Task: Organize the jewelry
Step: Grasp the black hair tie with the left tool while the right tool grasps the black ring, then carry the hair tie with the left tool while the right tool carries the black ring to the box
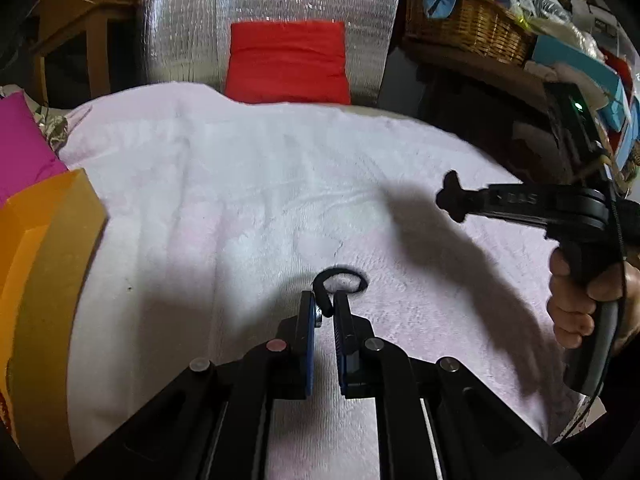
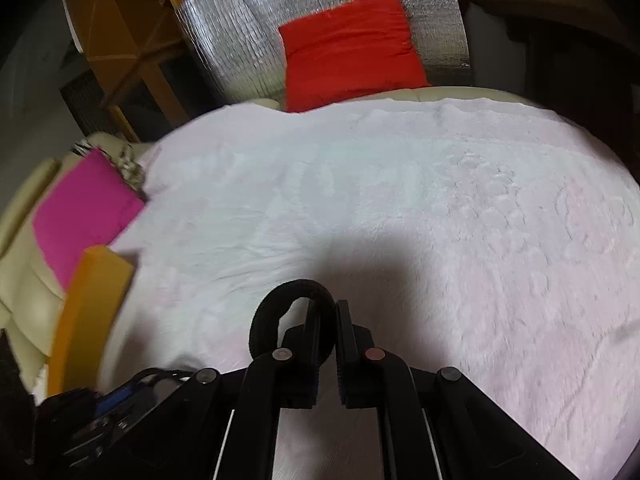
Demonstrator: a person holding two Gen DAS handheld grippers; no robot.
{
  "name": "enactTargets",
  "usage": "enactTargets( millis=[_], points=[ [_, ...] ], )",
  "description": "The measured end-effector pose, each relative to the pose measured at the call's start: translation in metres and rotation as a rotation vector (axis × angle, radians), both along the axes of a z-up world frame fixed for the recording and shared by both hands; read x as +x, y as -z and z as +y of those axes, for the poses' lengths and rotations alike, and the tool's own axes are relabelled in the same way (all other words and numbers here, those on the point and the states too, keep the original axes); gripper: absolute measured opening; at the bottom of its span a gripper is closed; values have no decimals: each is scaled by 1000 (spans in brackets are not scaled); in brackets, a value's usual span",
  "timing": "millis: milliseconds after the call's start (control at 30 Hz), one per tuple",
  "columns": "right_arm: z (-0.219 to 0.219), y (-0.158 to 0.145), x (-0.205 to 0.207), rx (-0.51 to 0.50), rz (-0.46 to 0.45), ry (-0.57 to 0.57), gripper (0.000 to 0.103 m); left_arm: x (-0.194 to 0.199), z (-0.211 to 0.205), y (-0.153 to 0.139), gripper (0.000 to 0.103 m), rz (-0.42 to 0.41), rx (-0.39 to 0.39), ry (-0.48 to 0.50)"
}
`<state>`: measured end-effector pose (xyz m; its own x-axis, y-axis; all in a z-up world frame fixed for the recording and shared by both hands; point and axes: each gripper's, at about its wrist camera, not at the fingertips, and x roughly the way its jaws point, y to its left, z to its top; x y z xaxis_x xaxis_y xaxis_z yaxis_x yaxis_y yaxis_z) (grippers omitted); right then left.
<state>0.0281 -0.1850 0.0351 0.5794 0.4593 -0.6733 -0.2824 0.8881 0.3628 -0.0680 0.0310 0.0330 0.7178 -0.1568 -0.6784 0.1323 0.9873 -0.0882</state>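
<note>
In the left wrist view my left gripper [image 1: 326, 304] is shut on a thin black ring-shaped band [image 1: 340, 278], which curls out past the fingertips above the pale pink towel [image 1: 240, 184]. My right gripper [image 1: 452, 196] shows at the right, held in a hand above the towel. In the right wrist view my right gripper [image 2: 328, 312] is shut on a thick black fabric hair band [image 2: 280, 304], whose loop hangs to the left of the fingers. An orange box [image 1: 44, 264] stands at the left edge and shows in the right wrist view too [image 2: 88, 312].
A magenta cushion [image 2: 80, 212] lies at the left beyond the orange box. A red cushion [image 1: 286, 62] leans on a silver foil panel [image 1: 272, 8] at the back. A wicker basket [image 1: 468, 28] and cluttered shelves stand at the far right.
</note>
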Motion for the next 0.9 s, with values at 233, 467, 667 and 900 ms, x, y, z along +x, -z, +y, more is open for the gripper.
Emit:
enactTargets(
  millis=[233, 467, 667, 900],
  points=[
    [-2, -26, -37, 75, -48, -40, 7, -25, 7, -20, 10, -46, -13, -39],
    [19, -38, -72, 115, -73, -90, 7, -56, 16, -43, 10, -71, -20, -71],
    [41, -29, -103, 116, -56, -121, 7, -80, 36, -78, 10, -134, -7, -108],
    [82, -28, -135, 108, -32, -196, 7, -109, 81, -105, 10, -164, 32, -218]
  ],
)
